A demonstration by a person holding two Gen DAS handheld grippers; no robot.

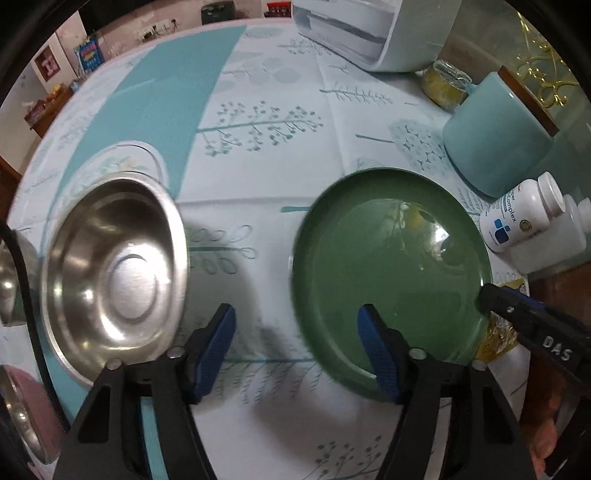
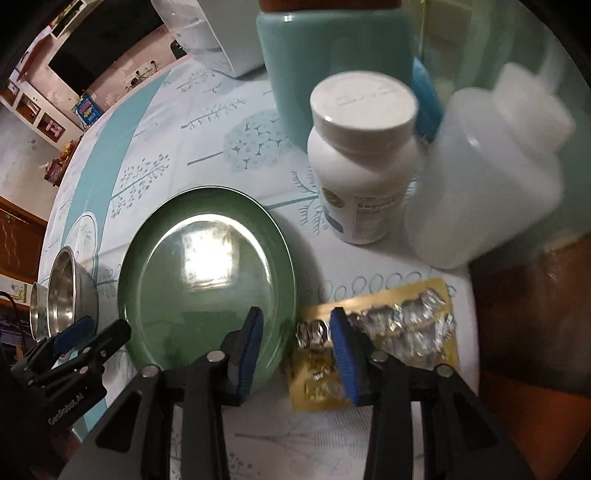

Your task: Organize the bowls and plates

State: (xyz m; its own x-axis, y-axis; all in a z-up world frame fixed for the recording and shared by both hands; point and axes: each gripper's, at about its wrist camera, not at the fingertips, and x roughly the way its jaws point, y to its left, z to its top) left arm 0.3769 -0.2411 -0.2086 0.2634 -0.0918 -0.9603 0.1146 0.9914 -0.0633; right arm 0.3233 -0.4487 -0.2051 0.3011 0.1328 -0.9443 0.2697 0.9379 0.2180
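A green plate (image 1: 391,273) lies flat on the tree-print tablecloth (image 1: 258,110). My left gripper (image 1: 299,350) hangs open over the plate's left rim, one finger above the plate and the other above the cloth. A steel bowl (image 1: 114,273) stands just left of it, with more steel bowls (image 1: 7,280) at the frame's edge. My right gripper (image 2: 297,354) is open astride the green plate's (image 2: 207,277) right rim. Its left finger is over the plate and its right finger over a foil blister pack (image 2: 406,325). Nothing is gripped. The left gripper (image 2: 94,334) shows beside the steel bowl (image 2: 70,291).
Right of the plate stand a white pill bottle (image 2: 362,166), a translucent bottle (image 2: 487,177) and a teal canister (image 2: 332,66). A white appliance (image 1: 369,33) and a yellow jar (image 1: 447,85) sit at the back. The table's edge (image 2: 476,332) runs close on the right.
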